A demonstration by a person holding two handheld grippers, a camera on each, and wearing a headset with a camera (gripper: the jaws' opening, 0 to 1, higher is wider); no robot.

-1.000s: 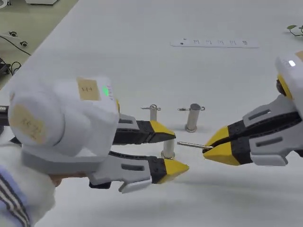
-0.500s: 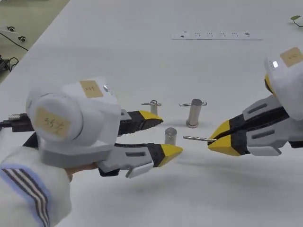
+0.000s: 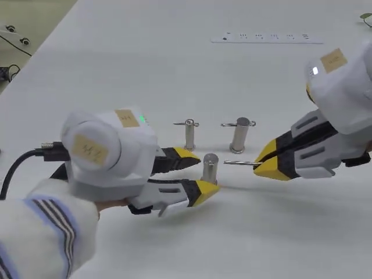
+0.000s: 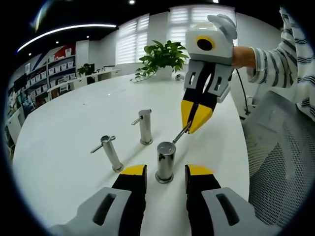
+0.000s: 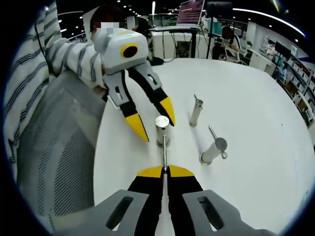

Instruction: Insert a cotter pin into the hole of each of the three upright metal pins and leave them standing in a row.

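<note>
Jaws of the right gripper [image 3: 264, 165] are clamped on a thin wire cotter pin [image 3: 238, 163]. It is held level, its free tip aimed at the head of the near metal pin [image 3: 210, 168] and just short of it. The left gripper [image 3: 203, 172] has its jaws spread either side of that smooth steel cylinder, apparently not touching. Behind, a slim pin [image 3: 189, 135] and a thick pin [image 3: 239, 136] stand pinned, well in from the desk's [image 3: 174, 70] left edge.

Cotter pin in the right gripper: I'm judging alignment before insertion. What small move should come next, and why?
Probably ease the right gripper forward, sliding the cotter pin toward the near metal pin. Its tip sits close to that pin's top, while the left gripper, jaws open, flanks it.
</note>
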